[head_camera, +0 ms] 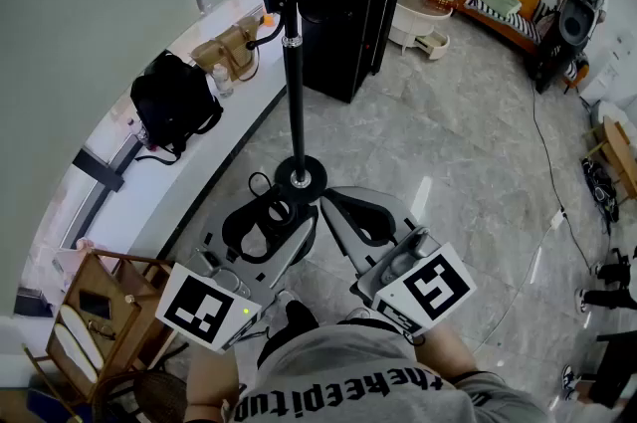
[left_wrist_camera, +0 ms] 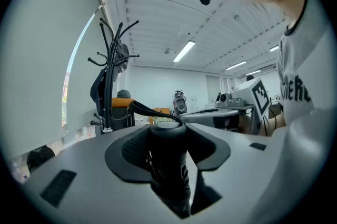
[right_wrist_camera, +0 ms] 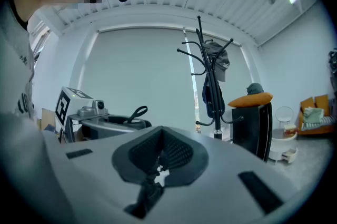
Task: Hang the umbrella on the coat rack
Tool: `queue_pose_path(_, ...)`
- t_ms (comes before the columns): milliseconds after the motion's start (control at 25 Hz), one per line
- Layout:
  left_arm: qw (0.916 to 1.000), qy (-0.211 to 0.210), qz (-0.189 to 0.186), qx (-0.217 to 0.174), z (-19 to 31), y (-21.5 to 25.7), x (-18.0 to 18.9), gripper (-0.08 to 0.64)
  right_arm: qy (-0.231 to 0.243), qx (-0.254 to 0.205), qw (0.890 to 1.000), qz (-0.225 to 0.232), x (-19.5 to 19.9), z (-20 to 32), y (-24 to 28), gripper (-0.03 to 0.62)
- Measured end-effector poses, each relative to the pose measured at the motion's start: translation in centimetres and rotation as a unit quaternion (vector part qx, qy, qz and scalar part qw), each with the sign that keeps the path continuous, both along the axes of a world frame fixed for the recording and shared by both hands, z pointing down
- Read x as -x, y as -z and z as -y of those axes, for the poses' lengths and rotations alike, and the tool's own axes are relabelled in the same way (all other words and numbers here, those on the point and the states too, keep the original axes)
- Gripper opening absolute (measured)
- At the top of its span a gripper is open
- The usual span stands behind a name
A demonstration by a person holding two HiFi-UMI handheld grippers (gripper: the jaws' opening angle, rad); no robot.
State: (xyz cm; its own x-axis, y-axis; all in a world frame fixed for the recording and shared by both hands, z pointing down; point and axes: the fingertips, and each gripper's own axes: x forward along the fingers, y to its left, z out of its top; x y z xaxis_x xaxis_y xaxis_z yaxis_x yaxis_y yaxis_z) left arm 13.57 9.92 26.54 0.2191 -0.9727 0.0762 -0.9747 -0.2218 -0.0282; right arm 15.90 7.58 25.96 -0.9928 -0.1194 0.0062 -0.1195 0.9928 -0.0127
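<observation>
The coat rack [head_camera: 292, 83] is a black pole on a round base [head_camera: 300, 175], just beyond both grippers, with a dark garment hanging at its top. It also stands in the left gripper view as the coat rack [left_wrist_camera: 109, 80] and in the right gripper view as the coat rack [right_wrist_camera: 210, 80]. My left gripper [head_camera: 267, 222] is shut on the folded black umbrella [left_wrist_camera: 168, 165], which stands upright between the jaws with its strap loop [left_wrist_camera: 150, 110] sticking out. My right gripper [head_camera: 348, 207] sits beside it with its dark pads [right_wrist_camera: 160, 157] together and nothing in them.
A black backpack [head_camera: 174, 103] and a tan bag [head_camera: 229, 48] lie on the curved window ledge at left. A black cabinet [head_camera: 348, 3] with an orange cushion stands behind the rack. A wooden stand [head_camera: 100, 312] is at lower left. Cables [head_camera: 542, 162] cross the marble floor at right.
</observation>
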Motion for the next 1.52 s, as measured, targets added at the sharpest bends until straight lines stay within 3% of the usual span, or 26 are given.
queue_pose_path(440, 0.9998, -0.004, 0.011, -0.014, 0.3, -0.1, 1.1, 0.207, -0.008, -0.006, 1.000, 0.003, 0.9, 0.1, -0.5, 0.011)
queue_pose_path(920, 0.9993, -0.035, 0.010, -0.009, 1.5, -0.4, 6.8, 0.207, -0.041, 0.029, 0.998, 0.022, 5.9, 1.7, -0.6, 0.011)
queue_pose_path(1520, 0.9981, -0.057, -0.006, 0.023, 6.8, -2.6, 9.8, 0.207, -0.053, 0.016, 0.998, 0.001, 9.4, 6.4, -2.0, 0.011)
